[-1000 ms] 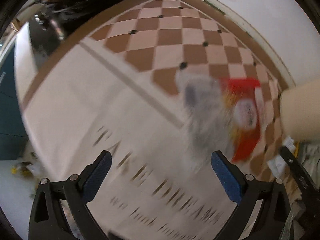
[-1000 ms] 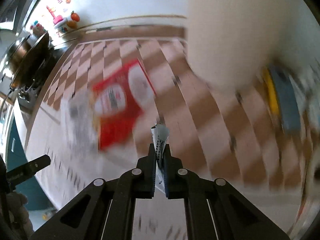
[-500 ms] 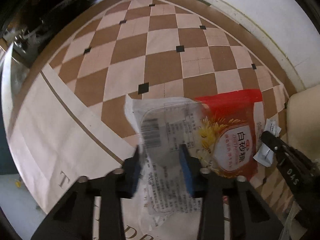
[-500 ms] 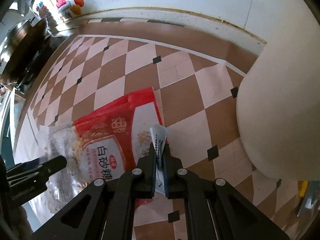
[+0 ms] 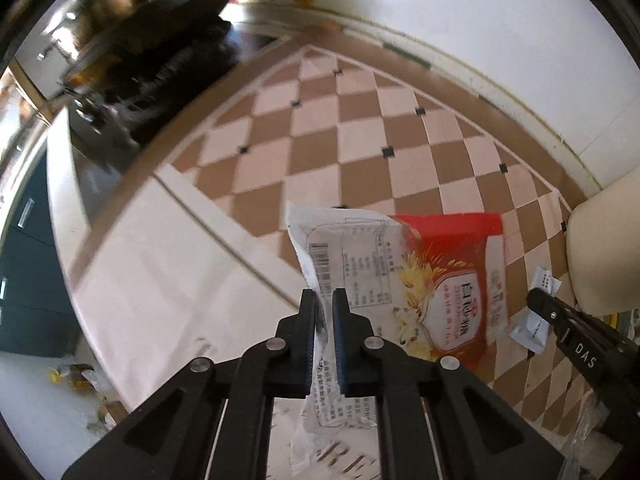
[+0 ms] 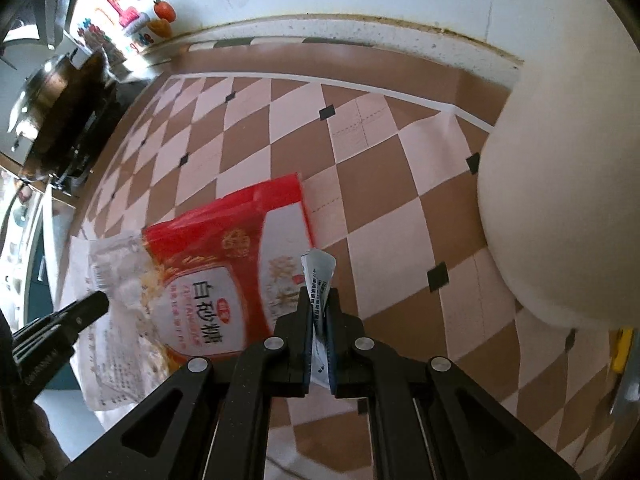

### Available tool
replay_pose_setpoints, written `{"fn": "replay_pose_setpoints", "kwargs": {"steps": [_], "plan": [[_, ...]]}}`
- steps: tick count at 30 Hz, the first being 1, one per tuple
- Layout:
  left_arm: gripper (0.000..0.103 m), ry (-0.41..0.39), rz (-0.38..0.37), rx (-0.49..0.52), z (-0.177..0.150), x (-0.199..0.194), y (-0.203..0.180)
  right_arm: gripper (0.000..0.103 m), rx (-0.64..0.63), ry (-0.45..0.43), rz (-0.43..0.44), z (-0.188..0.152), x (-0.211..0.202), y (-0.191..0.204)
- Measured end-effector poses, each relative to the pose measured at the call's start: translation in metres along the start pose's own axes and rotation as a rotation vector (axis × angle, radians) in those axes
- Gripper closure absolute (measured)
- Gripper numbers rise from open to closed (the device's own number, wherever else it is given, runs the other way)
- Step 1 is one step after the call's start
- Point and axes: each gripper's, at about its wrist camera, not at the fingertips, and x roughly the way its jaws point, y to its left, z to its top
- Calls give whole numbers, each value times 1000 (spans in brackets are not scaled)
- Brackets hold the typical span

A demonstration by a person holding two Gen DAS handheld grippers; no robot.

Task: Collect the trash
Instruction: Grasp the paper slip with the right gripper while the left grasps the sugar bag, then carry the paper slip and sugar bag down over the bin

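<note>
My left gripper (image 5: 324, 300) is shut on the clear printed edge of an empty red and white sugar bag (image 5: 404, 280) and holds it lifted off the checked tablecloth (image 5: 320, 120). The same bag (image 6: 208, 280) shows in the right wrist view, with the left gripper (image 6: 90, 306) at its left edge. My right gripper (image 6: 319, 300) is shut on a small white paper sachet (image 6: 318, 276) held upright. The right gripper (image 5: 540, 300) and its sachet (image 5: 538, 308) also show at the right of the left wrist view.
A large cream rounded container (image 6: 560, 200) stands at the right on the tablecloth, also seen in the left wrist view (image 5: 608, 240). A dark stove with pans (image 5: 140, 60) is at the far left. A white wall (image 5: 480, 20) runs behind. Yellow and blue items (image 6: 622, 348) lie at the right edge.
My left gripper closed from wide open onto the bag's clear edge and raised it. My right gripper kept hold of the sachet and moved nearer the bag.
</note>
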Motion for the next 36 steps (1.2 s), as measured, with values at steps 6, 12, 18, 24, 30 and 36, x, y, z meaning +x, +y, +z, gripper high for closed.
{"fn": "replay_pose_setpoints", "kwargs": {"steps": [6, 12, 18, 24, 30, 36], "plan": [[98, -69, 23, -46, -24, -51, 48, 97, -25, -22, 23, -18, -28, 10], [98, -130, 58, -111, -45, -97, 99, 97, -69, -35, 61, -36, -56, 38], [98, -198, 92, -183, -84, -146, 166, 97, -149, -63, 101, -64, -88, 93], [98, -231, 126, -268, -144, -184, 248, 97, -250, -102, 140, -111, -116, 173], [98, -201, 163, -379, -210, -187, 330, 97, -372, -61, 183, -180, -109, 270], [98, -105, 196, -518, -278, -145, 410, 97, -491, 48, 216, -254, -66, 362]]}}
